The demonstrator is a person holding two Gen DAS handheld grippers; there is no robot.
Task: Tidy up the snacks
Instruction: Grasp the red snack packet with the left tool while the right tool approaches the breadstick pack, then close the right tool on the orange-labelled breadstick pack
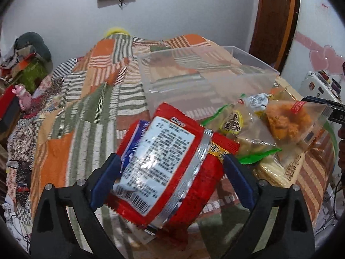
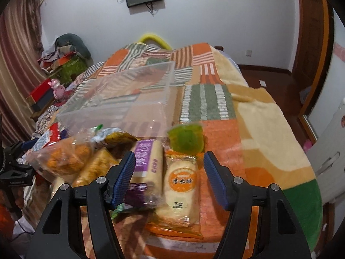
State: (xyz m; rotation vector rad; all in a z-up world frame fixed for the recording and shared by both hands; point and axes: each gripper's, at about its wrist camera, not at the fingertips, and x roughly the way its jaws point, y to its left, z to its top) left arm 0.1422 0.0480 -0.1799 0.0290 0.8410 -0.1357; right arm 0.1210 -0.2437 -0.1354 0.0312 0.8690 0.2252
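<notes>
Left gripper [image 1: 171, 157]: jaws spread wide around a red snack packet [image 1: 166, 170] lying back side up. The left pad sits at the packet's edge, the right pad stands just beside it; whether either presses cannot be told. The packet's white panel carries dense small print and a barcode, unreadable through the blur, and a silver seam runs down its back.

Right gripper [image 2: 169, 170]: jaws partly spread and pinching nothing. Between them lie a purple-labelled roll pack [image 2: 148, 164] and an orange-framed rice cracker pack [image 2: 183, 185] with Chinese characters in an orange circle. Just beyond is a green snack [image 2: 186, 139] in clear wrap.

Left of these is a clear bag of orange fried pieces [image 2: 66, 159], with a small red label visible in the left wrist view. All the snacks lie heaped on a patchwork blanket [image 2: 258, 129] covering a bed. A clear plastic bin [image 2: 129, 99] stands directly behind the heap and has nothing in it.
</notes>
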